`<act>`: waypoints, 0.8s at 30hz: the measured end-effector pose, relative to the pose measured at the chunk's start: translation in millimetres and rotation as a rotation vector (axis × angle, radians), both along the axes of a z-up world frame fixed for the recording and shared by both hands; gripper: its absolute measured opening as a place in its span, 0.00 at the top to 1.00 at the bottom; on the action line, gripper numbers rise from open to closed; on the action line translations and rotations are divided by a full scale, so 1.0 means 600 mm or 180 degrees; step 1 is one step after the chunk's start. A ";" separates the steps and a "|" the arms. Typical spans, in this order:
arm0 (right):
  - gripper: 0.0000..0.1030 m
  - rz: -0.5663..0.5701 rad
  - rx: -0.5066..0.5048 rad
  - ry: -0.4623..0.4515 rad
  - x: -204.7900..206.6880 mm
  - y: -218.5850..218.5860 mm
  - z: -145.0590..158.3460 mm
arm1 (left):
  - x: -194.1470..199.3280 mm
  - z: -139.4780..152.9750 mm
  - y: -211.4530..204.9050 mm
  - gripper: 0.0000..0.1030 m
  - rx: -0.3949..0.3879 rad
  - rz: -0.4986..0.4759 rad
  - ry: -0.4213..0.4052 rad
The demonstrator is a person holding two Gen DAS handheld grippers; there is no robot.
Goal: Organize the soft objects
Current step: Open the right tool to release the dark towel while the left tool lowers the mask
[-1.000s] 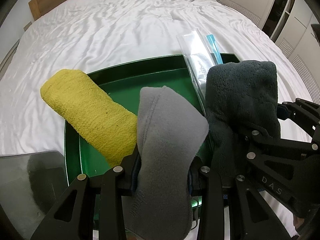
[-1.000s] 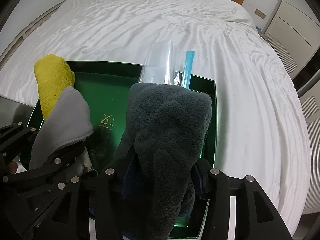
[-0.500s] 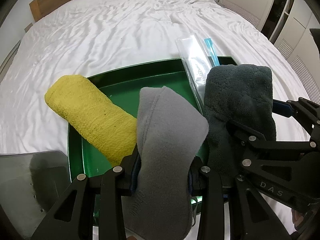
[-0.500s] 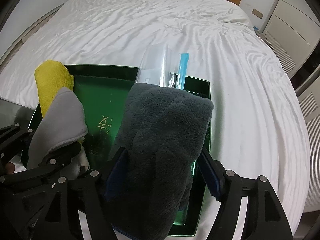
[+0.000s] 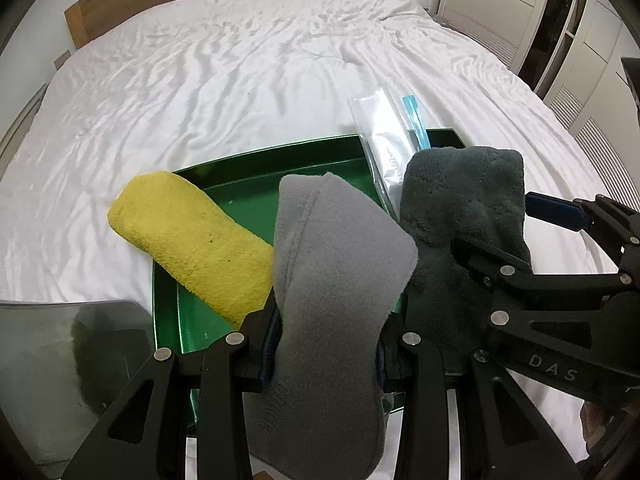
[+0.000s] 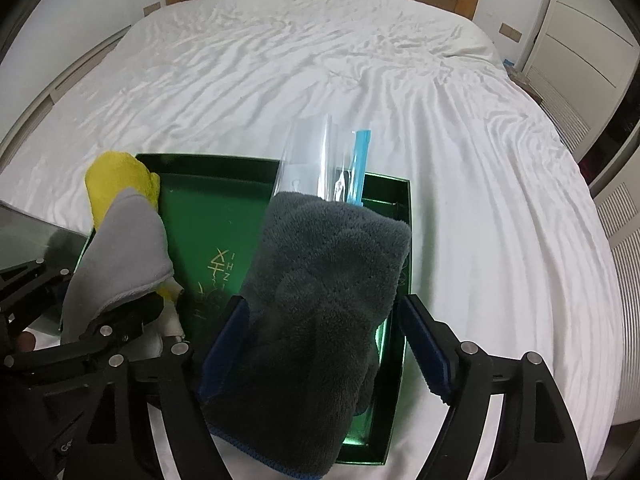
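Note:
A green tray (image 5: 248,172) lies on a white bed. A rolled yellow towel (image 5: 192,240) rests across the tray's left rim; it also shows in the right wrist view (image 6: 116,184). My left gripper (image 5: 324,336) is shut on a light grey cloth (image 5: 336,280), seen from the right wrist as well (image 6: 120,256). My right gripper (image 6: 324,332) is open, its blue pads spread on both sides of a dark grey plush towel (image 6: 324,300) that lies over the tray's right side (image 5: 464,216).
A clear plastic bag with a blue zip strip (image 6: 332,164) leans on the tray's far right rim (image 6: 392,184). A grey glossy panel (image 5: 60,360) sits at the near left. White wardrobe doors (image 6: 580,40) stand to the right of the bed.
My right gripper has opened from around the dark grey towel, which now rests on the tray. Both grippers have drawn back a little. My left gripper still grips the light grey cloth.

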State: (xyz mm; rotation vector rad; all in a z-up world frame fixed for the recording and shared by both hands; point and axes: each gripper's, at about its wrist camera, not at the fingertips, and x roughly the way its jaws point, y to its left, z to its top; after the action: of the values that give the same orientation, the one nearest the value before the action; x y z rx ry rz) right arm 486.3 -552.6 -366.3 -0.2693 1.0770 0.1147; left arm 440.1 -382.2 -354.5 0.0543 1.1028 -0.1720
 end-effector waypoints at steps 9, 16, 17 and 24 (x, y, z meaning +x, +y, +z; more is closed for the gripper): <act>0.24 0.0013 0.0033 -0.0096 -0.020 0.001 0.023 | -0.008 0.016 0.008 0.69 -0.0050 0.0077 -0.0071; 0.24 0.0000 0.0054 -0.0159 -0.033 0.002 0.031 | -0.010 0.032 0.039 0.67 -0.0112 0.0463 -0.0177; 0.24 -0.0010 0.0059 -0.0158 -0.034 0.001 0.030 | -0.008 0.033 0.045 0.67 -0.0116 0.0526 -0.0193; 0.23 -0.0070 0.0127 -0.0162 -0.039 -0.008 0.030 | -0.002 0.033 0.067 0.62 -0.0157 0.0862 -0.0197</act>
State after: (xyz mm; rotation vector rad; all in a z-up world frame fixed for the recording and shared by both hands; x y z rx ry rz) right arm 463.0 -557.4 -348.3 -0.2232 1.0257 0.1090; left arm 438.8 -341.8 -334.8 -0.1328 1.0326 0.0449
